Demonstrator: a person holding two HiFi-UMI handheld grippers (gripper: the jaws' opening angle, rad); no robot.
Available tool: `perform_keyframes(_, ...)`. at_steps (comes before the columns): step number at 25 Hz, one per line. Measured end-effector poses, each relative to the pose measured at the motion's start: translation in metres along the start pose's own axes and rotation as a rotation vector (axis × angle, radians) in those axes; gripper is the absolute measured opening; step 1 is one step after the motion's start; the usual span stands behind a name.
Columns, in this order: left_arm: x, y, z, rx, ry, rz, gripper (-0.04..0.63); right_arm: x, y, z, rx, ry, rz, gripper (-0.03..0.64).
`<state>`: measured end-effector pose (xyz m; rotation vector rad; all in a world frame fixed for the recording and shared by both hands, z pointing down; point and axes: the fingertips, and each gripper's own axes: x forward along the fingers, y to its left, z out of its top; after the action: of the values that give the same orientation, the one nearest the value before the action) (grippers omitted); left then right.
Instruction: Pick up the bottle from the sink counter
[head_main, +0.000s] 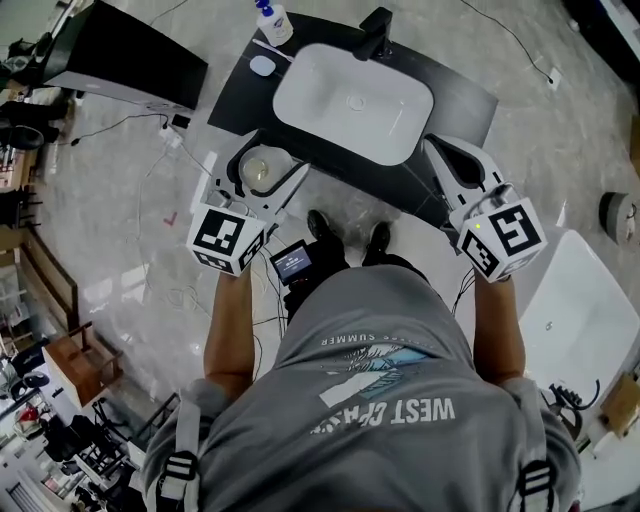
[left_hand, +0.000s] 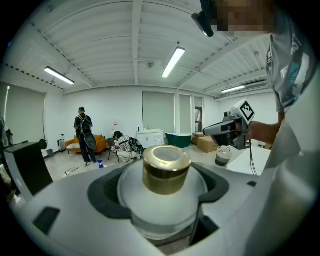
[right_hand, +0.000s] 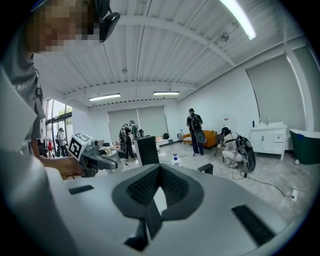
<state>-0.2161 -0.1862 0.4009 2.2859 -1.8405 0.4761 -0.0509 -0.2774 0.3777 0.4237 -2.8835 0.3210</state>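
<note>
My left gripper (left_hand: 162, 192) clasps the round frosted-glass bottle with a gold cap (left_hand: 166, 169) upright, clear of the black sink counter (head_main: 455, 95) ahead; my right gripper (right_hand: 159, 196) is closed and empty.

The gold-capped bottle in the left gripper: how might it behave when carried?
The bottle looks like frosted glass: probably stiff, fragile, fairly heavy for its size. Its round, smooth body could slip or turn between the left gripper's curved pads.
</note>
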Motion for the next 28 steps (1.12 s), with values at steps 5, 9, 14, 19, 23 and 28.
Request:
perform_keyframes(5, -0.011, 0.002, 0.017, -0.004, -0.02, 0.015, 0.348, 0.001, 0.002, 0.017, -0.03, -0.029, 0.026, -0.003)
perform_keyframes(9, -0.018, 0.003, 0.029, -0.006, -0.033, 0.023, 0.348, 0.003, 0.0, 0.025, -0.045, -0.04, 0.045, -0.003)
perform_keyframes(14, -0.032, 0.008, 0.042, 0.006, -0.046, 0.05, 0.348, 0.001, 0.001, 0.032, -0.052, -0.05, 0.056, -0.003)
perform_keyframes(19, -0.037, 0.014, 0.051, 0.023, -0.058, 0.082, 0.348, 0.003, -0.001, 0.039, -0.088, -0.053, 0.07, -0.005)
perform_keyframes(23, -0.039, 0.02, 0.055, 0.026, -0.064, 0.099, 0.348, 0.005, 0.0, 0.045, -0.131, -0.042, 0.07, -0.005)
perform_keyframes(28, -0.039, 0.026, 0.056, 0.026, -0.068, 0.115, 0.348, 0.009, -0.001, 0.05, -0.139, -0.045, 0.081, -0.005)
